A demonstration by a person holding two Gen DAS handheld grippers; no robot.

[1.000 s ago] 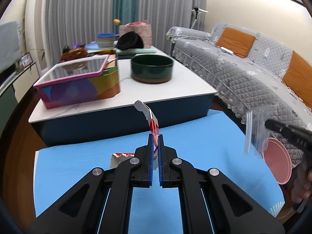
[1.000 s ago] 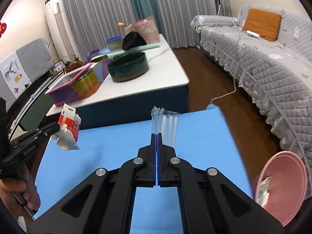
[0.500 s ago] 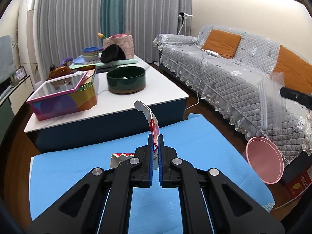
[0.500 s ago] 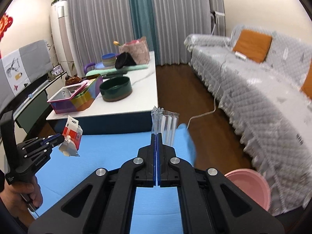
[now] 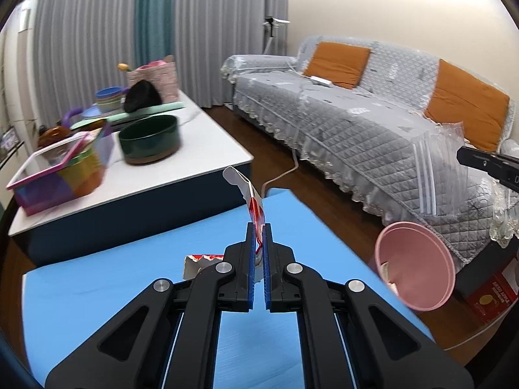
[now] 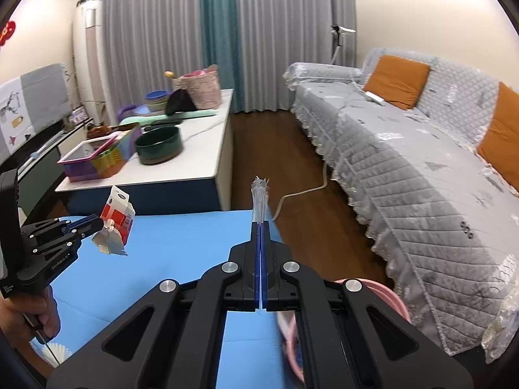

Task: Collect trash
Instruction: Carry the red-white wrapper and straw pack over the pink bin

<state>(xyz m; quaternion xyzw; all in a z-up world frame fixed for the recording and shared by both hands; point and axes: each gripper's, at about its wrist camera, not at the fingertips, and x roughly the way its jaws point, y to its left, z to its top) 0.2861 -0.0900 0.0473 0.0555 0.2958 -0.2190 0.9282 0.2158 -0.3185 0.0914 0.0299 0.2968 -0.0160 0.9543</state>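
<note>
My left gripper [image 5: 258,227] is shut on a crumpled red and white carton [image 5: 253,206], held up above the blue mat [image 5: 129,278]. The carton [image 6: 116,218] and the left gripper [image 6: 94,223] also show at the left of the right wrist view. My right gripper [image 6: 260,225] is shut on a clear plastic zip bag [image 6: 260,199], seen edge-on. In the left wrist view that bag [image 5: 438,175] hangs from the right gripper [image 5: 462,159] above a pink bin [image 5: 415,269] at the mat's right edge. The bin [image 6: 382,295] holds some trash.
A white low table [image 5: 211,142] behind the mat carries a dark green bowl [image 5: 149,139], a colourful box [image 5: 61,175] and stacked dishes. A grey covered sofa [image 5: 356,123] with orange cushions runs along the right. A white cable [image 6: 301,191] lies on the wood floor. A red box [image 5: 493,295] sits by the sofa.
Both grippers have swung to the right towards the sofa and the pink bin, each still holding its item. The zip bag now hangs above the bin.
</note>
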